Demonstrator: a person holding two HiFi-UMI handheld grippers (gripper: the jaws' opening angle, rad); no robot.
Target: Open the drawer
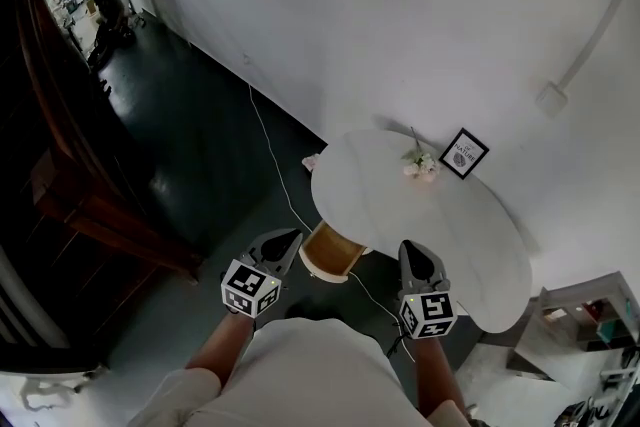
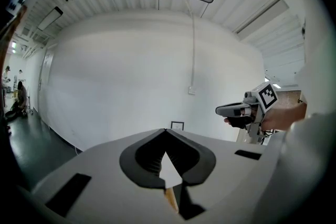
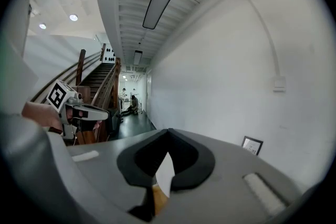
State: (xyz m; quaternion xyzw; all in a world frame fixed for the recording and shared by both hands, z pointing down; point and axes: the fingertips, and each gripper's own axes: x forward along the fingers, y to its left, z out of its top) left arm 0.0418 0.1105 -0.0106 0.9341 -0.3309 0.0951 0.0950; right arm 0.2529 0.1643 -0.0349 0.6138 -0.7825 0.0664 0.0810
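In the head view I hold both grippers up side by side in front of my body, short of a white oval table (image 1: pixel 470 245). My left gripper (image 1: pixel 290 237) has its jaws closed tip to tip with nothing between them; its own view shows the tips meeting at the left gripper (image 2: pixel 166 130) against a bare white wall. My right gripper (image 1: pixel 411 247) is closed the same way and holds nothing, as the right gripper (image 3: pixel 168 131) in its own view confirms. I cannot make out a drawer in any view.
On the table stand a small bunch of flowers (image 1: pixel 420 163) and a framed picture (image 1: pixel 464 153). A tan round wooden piece (image 1: pixel 330 253) sits under the table's near edge. A cable (image 1: pixel 268 150) runs over the dark floor. A staircase (image 1: pixel 60 195) rises at left; shelves (image 1: pixel 590 315) stand at lower right.
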